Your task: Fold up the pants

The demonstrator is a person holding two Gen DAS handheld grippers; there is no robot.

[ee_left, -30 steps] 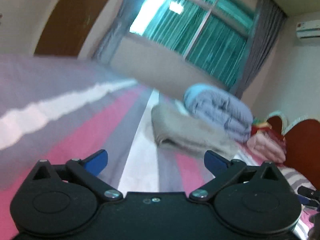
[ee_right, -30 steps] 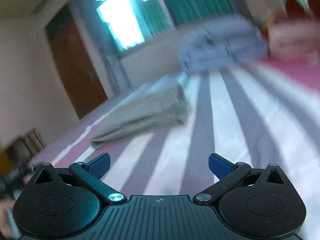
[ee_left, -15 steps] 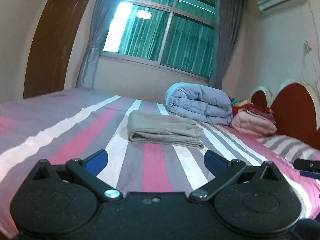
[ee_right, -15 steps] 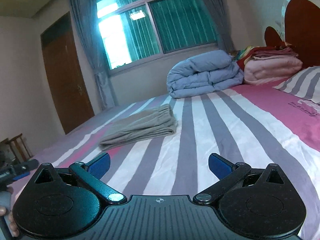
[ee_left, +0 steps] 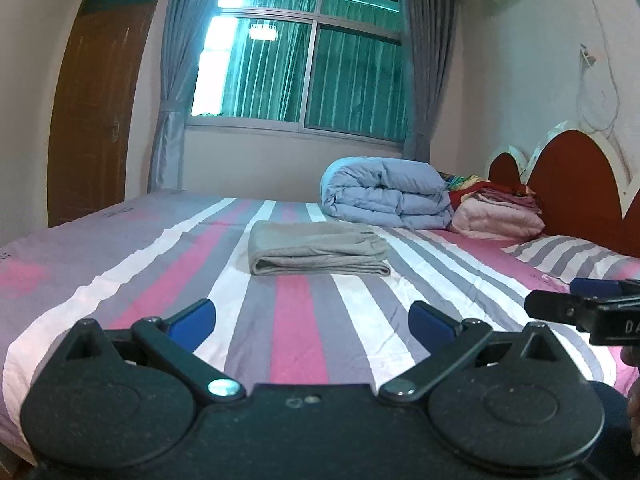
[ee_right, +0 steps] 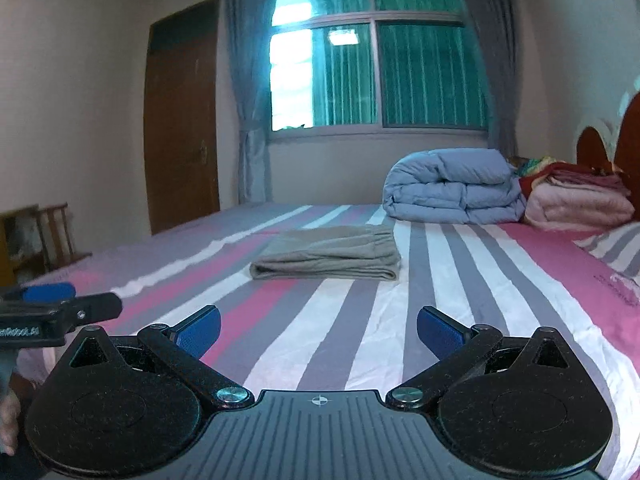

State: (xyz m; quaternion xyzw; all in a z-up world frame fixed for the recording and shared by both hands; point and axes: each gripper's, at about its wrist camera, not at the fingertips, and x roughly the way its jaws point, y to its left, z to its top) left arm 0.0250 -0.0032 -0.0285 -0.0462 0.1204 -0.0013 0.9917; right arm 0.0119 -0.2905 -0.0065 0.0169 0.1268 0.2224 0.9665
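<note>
- The left tool [ee_left: 312, 320] was held low over the near edge of the bed [ee_left: 300, 320], its two blue-padded fingers [ee_left: 192, 316] spread wide apart with only striped sheet showing between them; it gripped nothing.
- The right tool [ee_right: 319, 330] was likewise fully spread, its blue pads [ee_right: 438, 332] far apart and nothing caught between them.
- Each tool appeared at the rim of the other's view: the right one at the right edge of the left camera, the left one at the left edge of the right camera, so the two sat side by side and apart.
- The pants [ee_left: 318, 254], grey-beige, lay folded into a compact flat rectangle on the bed, in the middle of the striped sheet, well ahead of both tools and touched by neither.
- In the right view the pants [ee_right: 328, 254] showed stacked layers along their near edge, with a gathered end toward the right.
- Beyond the pants, near the headboard [ee_left: 572, 188], sat a rolled blue quilt [ee_left: 386, 194], apart from the pants.
- Just beside the quilt on its right lay a pile of pink and red bedding [ee_left: 498, 212].
- A striped pillow [ee_left: 568, 252] rested at the right side of the bed.
- Behind the bed stood a window [ee_left: 312, 68] with grey curtains [ee_left: 426, 60], and a brown door [ee_left: 100, 116] on the left wall.
</note>
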